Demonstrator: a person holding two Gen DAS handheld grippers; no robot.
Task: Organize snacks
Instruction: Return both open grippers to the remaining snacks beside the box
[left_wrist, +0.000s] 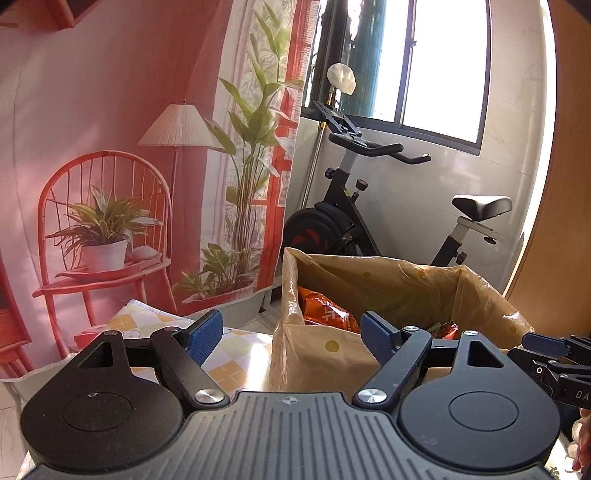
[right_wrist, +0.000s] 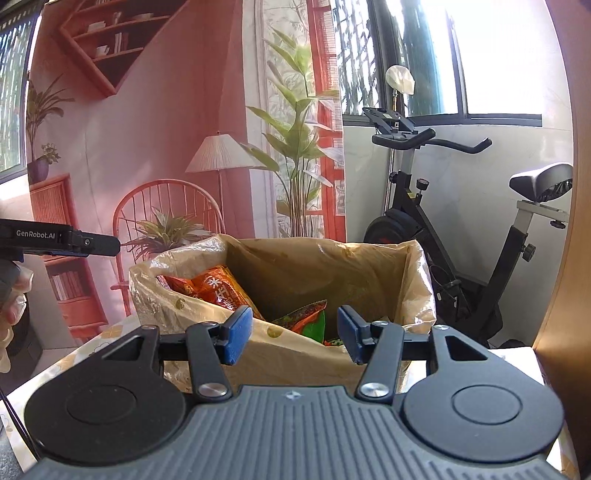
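Both tongs gape wide and hold nothing, the left tongs (left_wrist: 291, 334) at lower centre before the lined box (left_wrist: 369, 291), the right tongs (right_wrist: 291, 332) just short of its orange snack packet (right_wrist: 218, 288) and green packet (right_wrist: 310, 323).

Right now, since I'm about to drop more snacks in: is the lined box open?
Open. The lined box has its top uncovered, and an orange snack packet shows inside.

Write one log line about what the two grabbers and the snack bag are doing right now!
left gripper: open, empty | right gripper: open, empty | bag: open, holds orange snack packet
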